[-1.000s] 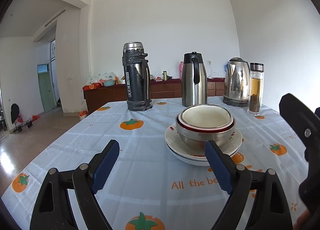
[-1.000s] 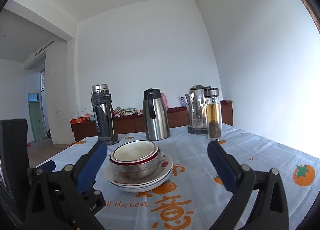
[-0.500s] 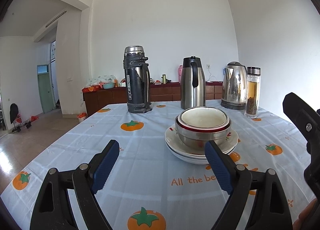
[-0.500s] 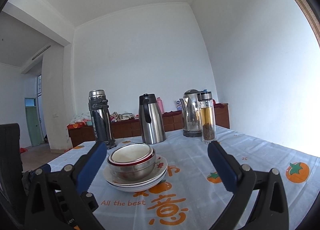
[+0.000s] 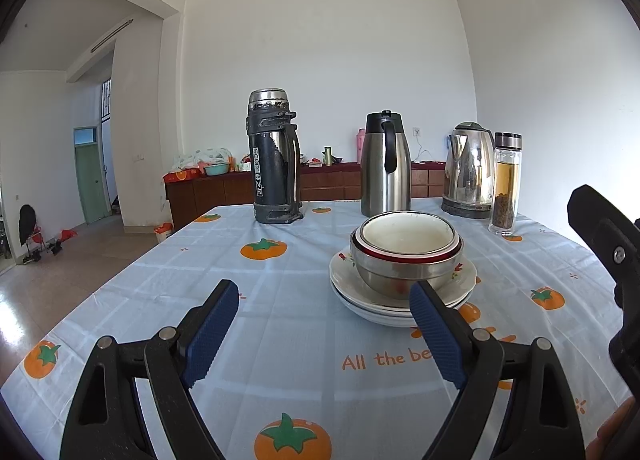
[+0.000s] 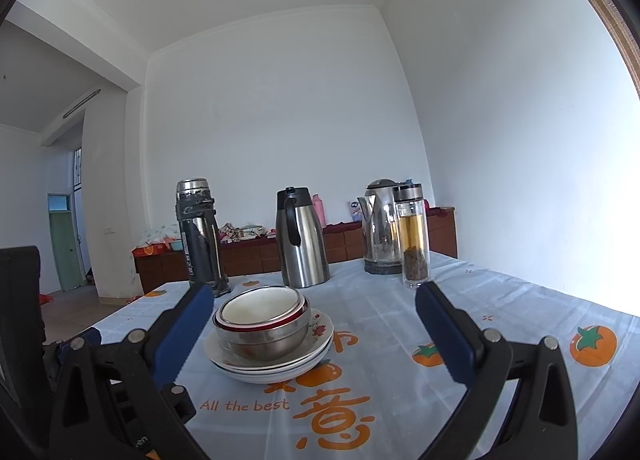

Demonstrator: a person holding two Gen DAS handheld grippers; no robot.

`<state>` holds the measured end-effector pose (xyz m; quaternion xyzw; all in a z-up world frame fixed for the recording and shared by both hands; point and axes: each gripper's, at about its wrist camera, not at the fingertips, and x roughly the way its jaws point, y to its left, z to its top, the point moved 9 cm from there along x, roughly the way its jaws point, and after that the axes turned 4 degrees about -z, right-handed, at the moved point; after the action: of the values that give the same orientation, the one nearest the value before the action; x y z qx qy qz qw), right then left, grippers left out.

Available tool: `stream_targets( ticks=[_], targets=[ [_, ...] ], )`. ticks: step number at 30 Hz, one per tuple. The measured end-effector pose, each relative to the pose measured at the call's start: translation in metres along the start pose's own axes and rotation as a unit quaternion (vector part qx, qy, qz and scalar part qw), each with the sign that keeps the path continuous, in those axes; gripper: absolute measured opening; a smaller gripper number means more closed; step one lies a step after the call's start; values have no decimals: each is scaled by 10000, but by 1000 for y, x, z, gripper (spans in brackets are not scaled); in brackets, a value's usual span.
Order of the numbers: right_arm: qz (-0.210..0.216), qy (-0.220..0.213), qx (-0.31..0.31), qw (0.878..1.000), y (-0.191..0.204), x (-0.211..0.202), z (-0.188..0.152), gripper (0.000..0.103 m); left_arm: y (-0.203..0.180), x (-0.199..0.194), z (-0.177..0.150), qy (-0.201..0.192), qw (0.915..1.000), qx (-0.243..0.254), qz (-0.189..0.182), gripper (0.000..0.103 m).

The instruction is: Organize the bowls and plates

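Left wrist: bowls (image 5: 406, 248) nested on plates (image 5: 352, 288)

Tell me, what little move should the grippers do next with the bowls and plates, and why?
Probably nothing more than easing back. The bowls already sit nested on the stacked plates, so the sorting looks done. The left hand-held gripper and the right hand-held gripper are both open and empty, short of the stack. I'd leave the dishes alone.
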<state>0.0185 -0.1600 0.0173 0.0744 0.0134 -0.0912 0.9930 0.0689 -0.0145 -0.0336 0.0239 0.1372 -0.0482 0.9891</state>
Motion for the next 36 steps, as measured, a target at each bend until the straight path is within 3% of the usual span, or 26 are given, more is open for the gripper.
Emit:
stream_targets(
  ticks=[36],
  targets=[
    [-43, -28, 13, 10000, -4, -1, 2, 103, -1, 0, 0, -1, 10000, 17, 0, 89]
  ],
)
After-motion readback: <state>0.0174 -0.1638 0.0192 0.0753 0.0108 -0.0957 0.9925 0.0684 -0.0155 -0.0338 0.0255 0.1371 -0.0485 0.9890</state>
